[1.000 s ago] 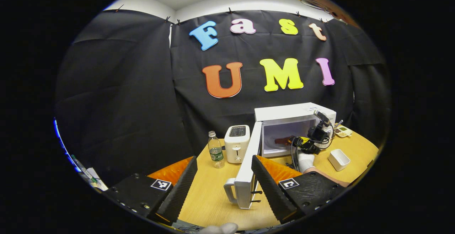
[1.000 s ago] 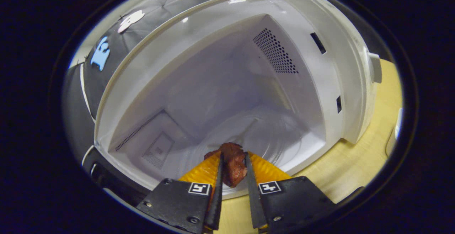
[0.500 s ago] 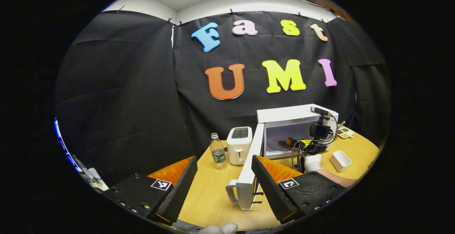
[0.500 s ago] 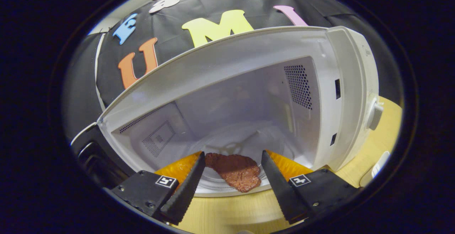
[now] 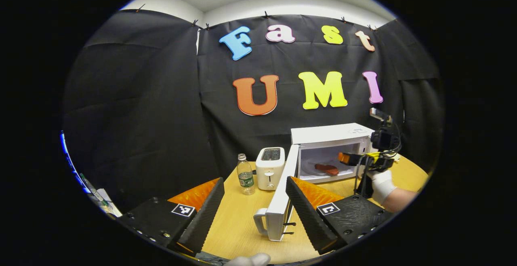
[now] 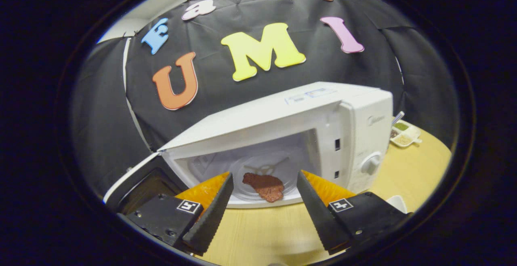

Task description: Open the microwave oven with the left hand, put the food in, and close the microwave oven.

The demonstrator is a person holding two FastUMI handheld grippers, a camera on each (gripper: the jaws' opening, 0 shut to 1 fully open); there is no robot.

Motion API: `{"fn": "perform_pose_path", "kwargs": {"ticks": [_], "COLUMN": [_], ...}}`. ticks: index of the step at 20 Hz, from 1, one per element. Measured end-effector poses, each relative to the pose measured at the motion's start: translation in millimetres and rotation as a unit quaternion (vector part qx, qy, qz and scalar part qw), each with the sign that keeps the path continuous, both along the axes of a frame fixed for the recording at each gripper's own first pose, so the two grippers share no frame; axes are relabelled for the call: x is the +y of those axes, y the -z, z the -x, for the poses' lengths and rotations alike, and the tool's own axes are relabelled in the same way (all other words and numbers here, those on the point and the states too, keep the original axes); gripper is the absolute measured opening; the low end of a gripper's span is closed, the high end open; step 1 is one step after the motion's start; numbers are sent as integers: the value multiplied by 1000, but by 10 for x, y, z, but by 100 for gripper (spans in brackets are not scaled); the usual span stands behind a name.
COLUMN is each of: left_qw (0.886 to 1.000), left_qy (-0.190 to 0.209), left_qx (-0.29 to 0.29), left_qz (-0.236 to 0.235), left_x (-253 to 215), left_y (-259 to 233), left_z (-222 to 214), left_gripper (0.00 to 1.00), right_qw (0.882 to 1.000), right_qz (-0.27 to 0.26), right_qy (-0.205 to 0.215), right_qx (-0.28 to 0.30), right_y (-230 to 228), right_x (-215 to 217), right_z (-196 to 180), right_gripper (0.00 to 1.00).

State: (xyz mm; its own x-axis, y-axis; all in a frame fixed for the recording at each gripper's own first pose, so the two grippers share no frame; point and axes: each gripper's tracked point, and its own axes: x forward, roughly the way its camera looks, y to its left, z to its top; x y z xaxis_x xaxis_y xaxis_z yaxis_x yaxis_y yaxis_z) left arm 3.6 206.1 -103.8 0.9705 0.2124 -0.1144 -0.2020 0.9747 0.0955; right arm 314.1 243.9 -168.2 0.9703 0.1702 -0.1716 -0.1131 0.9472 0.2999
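Though near food (image 6: 263, 186), jaws wide, empty.

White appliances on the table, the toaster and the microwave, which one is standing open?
The microwave: its door is swung wide with food lying inside. The toaster beside the bottle has no door.

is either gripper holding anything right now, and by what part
Nothing is held. The right gripper is open with the meat lying in the microwave; the left gripper is open too.
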Motion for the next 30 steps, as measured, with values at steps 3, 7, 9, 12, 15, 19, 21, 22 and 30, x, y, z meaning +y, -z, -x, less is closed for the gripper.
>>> {"fn": "perform_pose_path", "kwargs": {"ticks": [3, 7, 9, 12, 15, 19, 21, 22, 30], "left_qw": [1000, 1000, 1000, 1000, 1000, 1000, 1000, 1000, 999], "left_qy": [9, 24, 26, 21, 15, 2, -3, -5, 5], "left_qx": [-6, -8, -11, -12, -1, 7, 3, 6, 20], "left_qz": [-6, 0, 2, -1, 9, 29, 28, 28, 29], "left_x": [-32, -96, -87, -3, 180, 393, 453, 485, 550], "left_y": [-93, -124, -125, -47, 134, 265, 292, 324, 631], "left_z": [-29, -105, -149, -248, -337, -395, -417, -424, -439], "left_gripper": [94, 94, 94, 94, 94, 94, 94, 94, 76], "right_qw": [999, 998, 997, 998, 997, 996, 996, 996, 997], "right_qz": [31, 63, 64, 57, 81, 81, 78, 78, 74], "right_qy": [-8, -25, -21, -27, 6, 23, 32, 36, 25], "right_qx": [-12, -19, -26, -18, -12, 9, 14, 21, 24], "right_y": [-320, -773, -981, -1142, -1191, -1137, -1113, -1073, -1144], "right_x": [-278, -586, -794, -994, -1368, -1579, -1663, -1686, -1594], "right_z": [409, 957, 1265, 1740, 2133, 2562, 2689, 2728, 2834], "right_gripper": [100, 90, 90, 100, 100, 100, 100, 100, 100]}}
